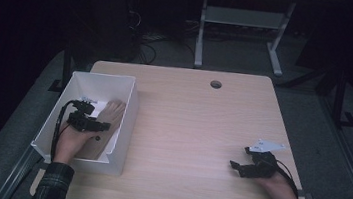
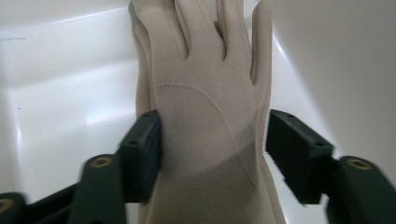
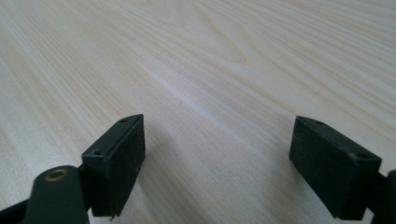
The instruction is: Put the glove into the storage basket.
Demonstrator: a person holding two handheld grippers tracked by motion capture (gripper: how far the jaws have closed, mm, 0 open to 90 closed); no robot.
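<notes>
1. We have the beige glove point(image 2: 205, 107) lying flat on the floor of the white bin point(image 1: 124, 123), which stands at the left edge of the wooden table point(image 1: 196, 127); its fingers point away from us toward the bin's far wall. We judge that it lies here because the bin is where it is meant to end up.
2. Our left gripper point(image 1: 92, 124) reaches down inside the bin, straddling the glove's cuff end. Its jaws stand fairly wide: the left pad point(image 2: 142, 156) sits at the glove's edge (touching or just beside it, we cannot tell), while the right pad point(image 2: 296, 154) stands clear, with white bin floor showing in the gap. We read this as a loosened hold, not a clamp.
3. Our right gripper point(image 1: 242, 168) rests low over bare table, well apart from the bin. Its jaws are spread wide with nothing between them (just wood grain), waiting out of the way.
</notes>
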